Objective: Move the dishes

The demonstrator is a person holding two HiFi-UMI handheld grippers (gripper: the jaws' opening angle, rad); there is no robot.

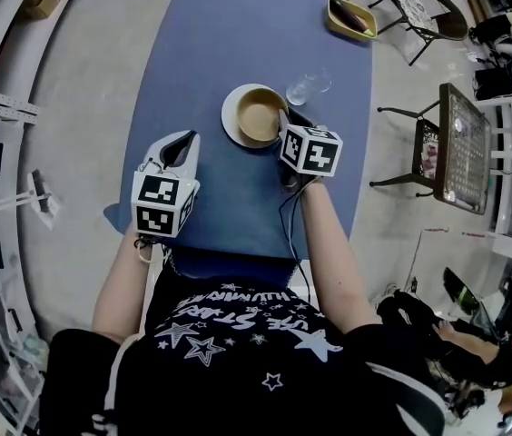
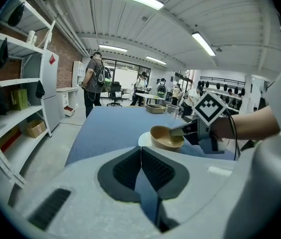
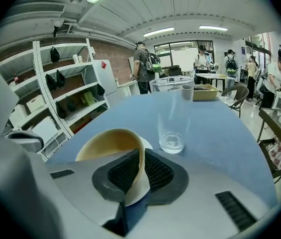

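Note:
A tan bowl (image 1: pixel 260 113) sits on a white plate (image 1: pixel 232 119) in the middle of the blue table (image 1: pixel 211 53). My right gripper (image 1: pixel 286 122) is shut on the bowl's near right rim. In the right gripper view the bowl's rim (image 3: pixel 139 151) stands pinched between the two dark pads of the right gripper (image 3: pixel 139 158). My left gripper (image 1: pixel 183 145) hovers over the table left of the plate, shut with nothing in it. In the left gripper view its pads (image 2: pixel 153 169) meet edge to edge, with the bowl (image 2: pixel 164 138) and the right gripper (image 2: pixel 181 130) ahead.
A clear drinking glass (image 1: pixel 309 86) stands just right of the bowl, seen close ahead as the glass (image 3: pixel 172 114). A yellowish tray (image 1: pixel 351 18) with a dark item sits at the table's far right corner. Chairs and a small side table (image 1: pixel 463 148) stand to the right, shelving to the left.

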